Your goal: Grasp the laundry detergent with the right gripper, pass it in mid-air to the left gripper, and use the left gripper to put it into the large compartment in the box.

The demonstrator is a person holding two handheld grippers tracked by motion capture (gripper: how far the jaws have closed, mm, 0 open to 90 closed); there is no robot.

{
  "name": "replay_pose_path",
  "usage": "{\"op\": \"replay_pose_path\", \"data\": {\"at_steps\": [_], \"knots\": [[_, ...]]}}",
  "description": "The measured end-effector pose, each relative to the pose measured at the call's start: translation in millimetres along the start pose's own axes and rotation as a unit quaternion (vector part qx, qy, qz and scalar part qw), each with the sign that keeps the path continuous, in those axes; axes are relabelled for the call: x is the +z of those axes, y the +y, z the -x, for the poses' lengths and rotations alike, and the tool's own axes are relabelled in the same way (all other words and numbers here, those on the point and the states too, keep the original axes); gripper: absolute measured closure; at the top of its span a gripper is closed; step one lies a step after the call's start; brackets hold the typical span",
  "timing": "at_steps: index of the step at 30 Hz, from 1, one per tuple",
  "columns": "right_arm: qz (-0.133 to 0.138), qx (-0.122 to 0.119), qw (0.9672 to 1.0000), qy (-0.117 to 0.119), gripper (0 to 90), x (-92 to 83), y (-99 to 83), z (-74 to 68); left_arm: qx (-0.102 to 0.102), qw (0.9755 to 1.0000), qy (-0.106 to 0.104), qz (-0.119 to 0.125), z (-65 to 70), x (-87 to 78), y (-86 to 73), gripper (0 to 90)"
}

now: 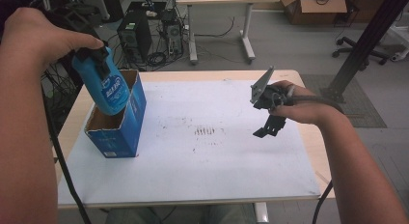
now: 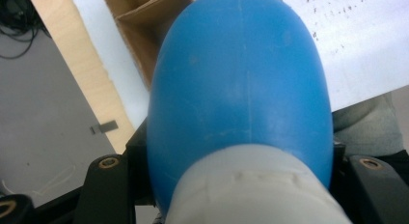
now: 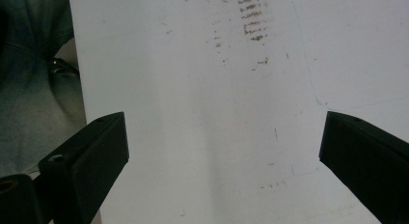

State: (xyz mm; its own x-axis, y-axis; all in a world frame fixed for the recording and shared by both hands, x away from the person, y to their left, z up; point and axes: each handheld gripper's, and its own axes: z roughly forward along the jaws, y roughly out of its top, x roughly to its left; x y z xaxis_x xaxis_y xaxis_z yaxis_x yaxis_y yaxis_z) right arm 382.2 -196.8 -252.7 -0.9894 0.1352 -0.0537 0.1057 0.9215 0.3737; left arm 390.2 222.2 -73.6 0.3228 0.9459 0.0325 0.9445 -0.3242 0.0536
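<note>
The left gripper (image 1: 99, 57) is clenched on the neck end of a blue plastic bottle (image 1: 107, 89), just under its grey cap (image 2: 255, 185), and holds it tilted above the table's far left corner. The bottle's rounded bottom points down into the open top of a blue cardboard box (image 1: 120, 122), which stands upright near the left edge of the white mat (image 1: 212, 171). In the high view the lower part of the bottle overlaps the box mouth; whether it sits slightly inside or just above the rim I cannot tell. In the left gripper view the bottle bulges out between the black jaws, with the brown inside of the box beyond it.

As I judge it, the bottle is midway between box and open air: it is gripped and off the table, but neither fully in the box nor set down anywhere.

The right gripper (image 1: 270, 122) hangs over the right half of the mat, well apart from bottle and box, its jaws spread wide with nothing between them.
</note>
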Motion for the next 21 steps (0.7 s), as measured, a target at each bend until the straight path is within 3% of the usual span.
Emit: {"op": "replay_pose_path", "data": {"at_steps": [9,15,21], "knots": [[-0.019,-0.009,0.9997,0.009,3.4,-1.9,7.3,1.2,-0.046,0.9989,-0.007,-0.002,-15.3,2.4,0.6,39.4],[-0.023,-0.010,0.9997,0.009,3.5,-1.6,9.1,1.9,-0.089,0.9960,-0.011,0.001,-27.0,6.6,-0.1,39.3],[-0.028,-0.006,0.9995,0.013,3.8,2.2,8.7,1.9,-0.121,0.9926,0.002,0.006,-36.5,11.8,1.1,39.3]]}}
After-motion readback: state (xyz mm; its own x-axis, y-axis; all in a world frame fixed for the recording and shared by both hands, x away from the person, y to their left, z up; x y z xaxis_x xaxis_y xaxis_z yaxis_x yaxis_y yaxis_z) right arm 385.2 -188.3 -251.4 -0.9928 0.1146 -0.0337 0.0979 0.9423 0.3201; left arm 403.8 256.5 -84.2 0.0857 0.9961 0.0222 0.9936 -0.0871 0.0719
